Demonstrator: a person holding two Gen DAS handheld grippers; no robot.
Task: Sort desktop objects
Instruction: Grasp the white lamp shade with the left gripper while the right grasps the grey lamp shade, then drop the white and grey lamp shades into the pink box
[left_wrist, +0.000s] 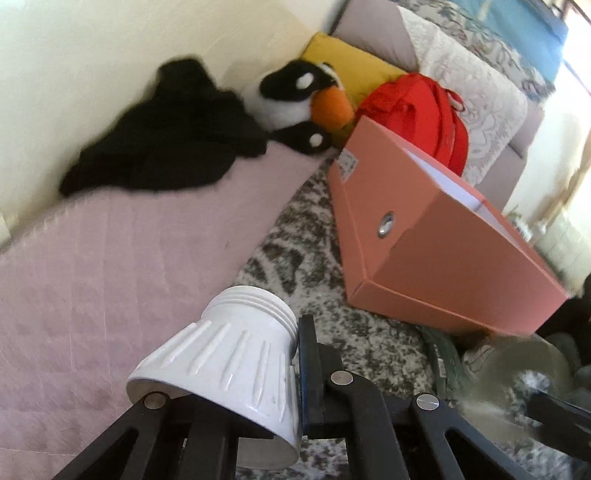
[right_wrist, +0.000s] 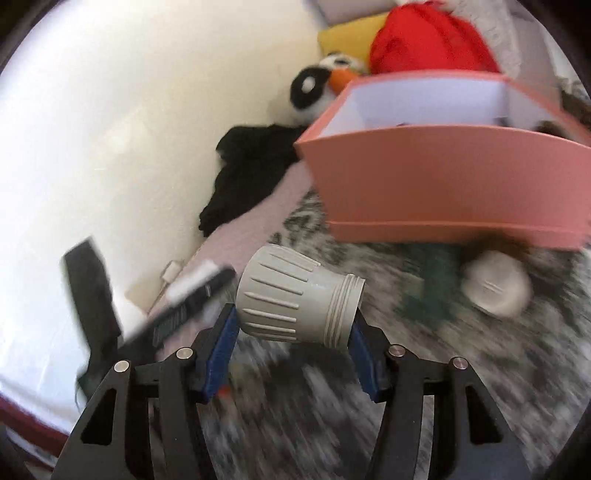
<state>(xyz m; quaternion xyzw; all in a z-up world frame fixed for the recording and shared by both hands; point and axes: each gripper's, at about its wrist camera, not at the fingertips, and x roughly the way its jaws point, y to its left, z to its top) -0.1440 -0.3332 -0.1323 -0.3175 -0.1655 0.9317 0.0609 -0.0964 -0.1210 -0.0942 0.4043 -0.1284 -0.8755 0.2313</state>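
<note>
The left gripper (left_wrist: 236, 384) pinches a white ribbed plastic cone-shaped housing with a threaded neck (left_wrist: 229, 373), held between its blue-padded fingers with the threaded end pointing away from the camera. The right gripper (right_wrist: 291, 343) clamps a second, greyish-white ribbed plastic housing (right_wrist: 295, 299) sideways, one blue pad at its wide end and the other at its threaded neck.

Only the right wrist view looks into the open salmon-pink cardboard box (right_wrist: 443, 177), showing its white inner walls, and it also catches a third white ribbed piece (right_wrist: 496, 284) lying on the rug just in front of the box, though it is blurred. The left wrist view shows the box (left_wrist: 436, 236) from outside, with a metal eyelet in its side and a label on its end.

The box stands on a grey-and-white patterned rug (left_wrist: 314, 236), beside a pale pink quilted cover (left_wrist: 110, 258). Against the cream wall lie a crumpled black cloth (left_wrist: 166, 133), a black-and-white plush penguin with an orange beak (left_wrist: 295, 99), a yellow cushion (left_wrist: 354, 70) and a red backpack (left_wrist: 417, 110)
</note>
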